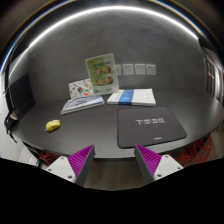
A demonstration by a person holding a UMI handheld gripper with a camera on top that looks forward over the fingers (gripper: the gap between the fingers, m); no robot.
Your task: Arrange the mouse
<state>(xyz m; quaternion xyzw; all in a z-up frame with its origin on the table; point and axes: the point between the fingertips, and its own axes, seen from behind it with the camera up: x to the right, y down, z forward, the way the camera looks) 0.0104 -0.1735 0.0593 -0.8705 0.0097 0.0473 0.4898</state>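
Desk (60, 140): dark, bearing everything here.
Mat (150, 127): black, just ahead of the right finger.
Papers (98, 80): leaflets and a booklet beyond the mat.
Gripper (115, 160): fingers apart, holding nothing.
Mouse (53, 125): small, yellow, well left of the mat.

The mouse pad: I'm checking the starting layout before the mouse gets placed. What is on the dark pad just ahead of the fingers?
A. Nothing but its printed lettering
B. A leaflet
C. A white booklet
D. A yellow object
A: the mouse pad is bare apart from its lettering; the yellow object lies apart on the table, and the open gripper holds nothing.
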